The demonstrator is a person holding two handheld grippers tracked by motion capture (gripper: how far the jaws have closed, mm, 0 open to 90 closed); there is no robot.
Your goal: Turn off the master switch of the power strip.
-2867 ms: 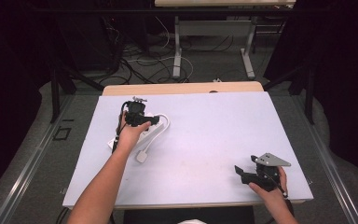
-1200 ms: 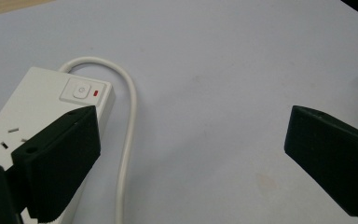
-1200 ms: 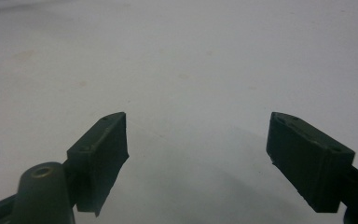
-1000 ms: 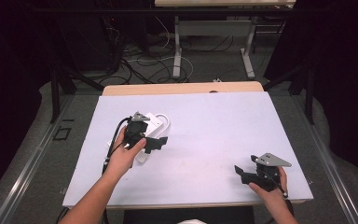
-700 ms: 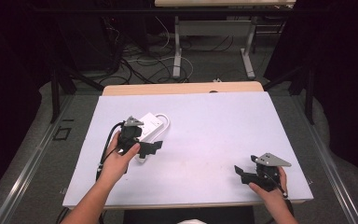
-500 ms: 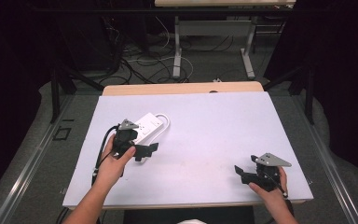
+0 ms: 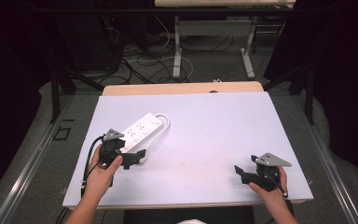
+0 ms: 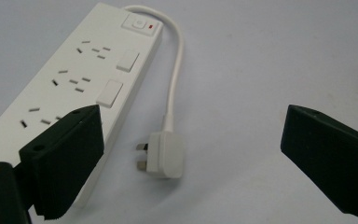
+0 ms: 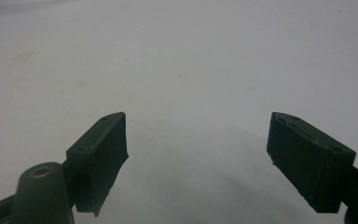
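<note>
Left tongs (image 8: 186, 154) gape wide, empty, over the plug (image 8: 164, 153) lying loose beside the white power strip (image 7: 137, 133) near the tabletop's (image 7: 214, 135) left edge. Nothing gripped yet. Right tongs (image 7: 247, 175) wait open, empty, by the front-right corner.

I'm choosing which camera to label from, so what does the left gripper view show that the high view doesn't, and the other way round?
The left gripper view alone gives detail: the plug's metal pins, the strip's rocker switches and a small red mark beside its end button. The high view alone gives the whole table, both forearms, the right gripper near the front right corner, and the floor cables beyond. Both share the white power strip, its looping cord, and the left gripper open beside the strip.
</note>
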